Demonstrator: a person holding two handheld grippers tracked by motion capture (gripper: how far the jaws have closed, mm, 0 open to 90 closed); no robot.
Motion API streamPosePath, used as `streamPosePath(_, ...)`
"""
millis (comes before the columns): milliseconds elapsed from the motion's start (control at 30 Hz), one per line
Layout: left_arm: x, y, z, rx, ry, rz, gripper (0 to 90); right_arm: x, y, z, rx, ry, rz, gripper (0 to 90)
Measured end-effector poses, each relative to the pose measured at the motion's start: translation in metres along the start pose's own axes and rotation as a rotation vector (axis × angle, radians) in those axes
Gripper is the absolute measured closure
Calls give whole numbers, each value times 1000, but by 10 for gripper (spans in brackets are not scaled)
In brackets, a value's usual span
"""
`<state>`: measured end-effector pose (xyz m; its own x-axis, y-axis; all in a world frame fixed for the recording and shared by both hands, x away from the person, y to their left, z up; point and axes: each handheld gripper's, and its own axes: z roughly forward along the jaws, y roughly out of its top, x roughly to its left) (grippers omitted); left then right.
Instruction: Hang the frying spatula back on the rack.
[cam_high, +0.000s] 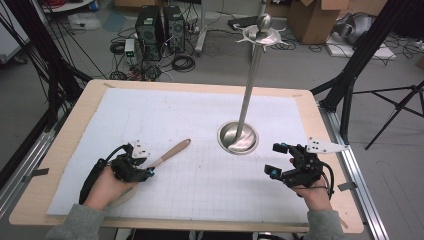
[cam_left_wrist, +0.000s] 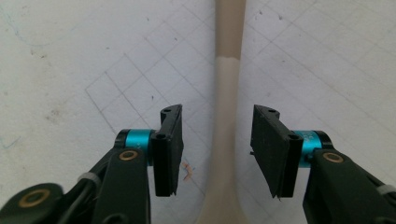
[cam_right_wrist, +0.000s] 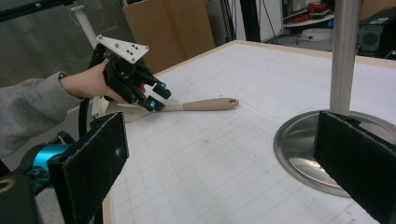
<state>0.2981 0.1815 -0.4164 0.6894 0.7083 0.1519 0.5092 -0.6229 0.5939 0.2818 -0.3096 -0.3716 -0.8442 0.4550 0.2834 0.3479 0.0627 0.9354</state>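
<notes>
Straddling the spatula (cam_left_wrist: 227, 93), the left gripper (cam_high: 145, 169) stands released, pads clear of its neck. Spatula lies on the mat (cam_high: 200, 120) at eight o'clock from the stand (cam_high: 239, 137). Likely light, stiff, smooth; grasp the narrow neck. Right gripper (cam_high: 276, 160) gapes empty.

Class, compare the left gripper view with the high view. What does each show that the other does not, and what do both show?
Left gripper view alone: a bare gap on each side between the left claw pads and the spatula neck, so nothing is clamped, and a small reddish mark on the gridded sheet.

High view alone: the steel stand with its tall pole, the right claw open beside it, the wooden table edge, the floor clutter behind.

Both: the beige spatula lying on the gridded sheet with the left claw over its narrow neck.
</notes>
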Motion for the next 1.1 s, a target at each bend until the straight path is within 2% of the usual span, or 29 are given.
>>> streamPosePath(133,-2,0,2,19,-16,19,570,0,0,0,3,3,5,26)
streamPosePath(333,-3,1,4,36,-17,34,596,0,0,1,6,2,1,26)
streamPosePath(800,0,1,6,62,-47,8,660,1,-1,1,12,3,5,26)
streamPosePath(1100,2,2,7,67,-52,16,727,1,-1,1,12,3,6,25)
